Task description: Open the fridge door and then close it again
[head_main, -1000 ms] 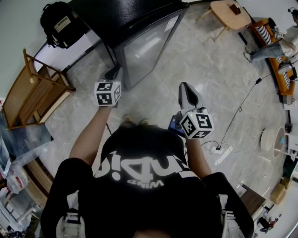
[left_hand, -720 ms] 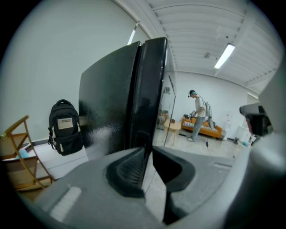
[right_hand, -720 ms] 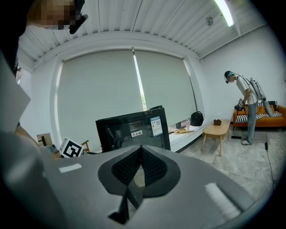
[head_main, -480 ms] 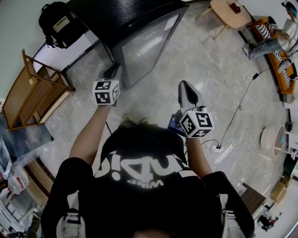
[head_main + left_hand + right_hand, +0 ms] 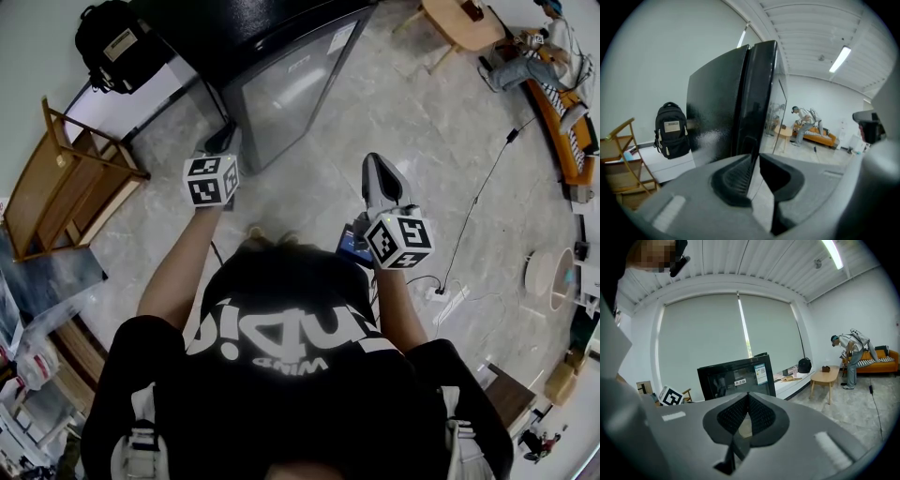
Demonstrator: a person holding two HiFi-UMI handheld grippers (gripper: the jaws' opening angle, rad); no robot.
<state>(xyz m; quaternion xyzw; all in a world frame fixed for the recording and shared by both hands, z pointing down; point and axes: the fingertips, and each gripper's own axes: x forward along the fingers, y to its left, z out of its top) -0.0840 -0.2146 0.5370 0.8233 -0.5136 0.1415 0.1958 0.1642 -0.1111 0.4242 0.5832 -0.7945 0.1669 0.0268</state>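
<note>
A pale, glossy stone floor (image 5: pixel 422 141) lies under both grippers, in a white room with a ribbed ceiling and a wide, blind-covered window (image 5: pixel 708 329). Straight ahead of the fingers of the left gripper (image 5: pixel 756 155) stands the black fridge (image 5: pixel 717 108), its glass door (image 5: pixel 291 89) lying flat against the body. A backpack (image 5: pixel 671 130) sits off to their left, by a wooden rack (image 5: pixel 66 178). Far beyond the fingers of the right gripper (image 5: pixel 747 394), to the right, are a low wooden table (image 5: pixel 826 376), an orange sofa (image 5: pixel 883 357) and a person (image 5: pixel 848 350) bending forward.

Whether the left fingertips touch the fridge's near corner cannot be made out. From above, the marker cube (image 5: pixel 211 180) covers most of that gripper.

The left fingers (image 5: pixel 736 176) stand a narrow slit apart, showing only floor between them and gripping nothing. The right fingers (image 5: pixel 733 416) meet at their tips, empty.
</note>
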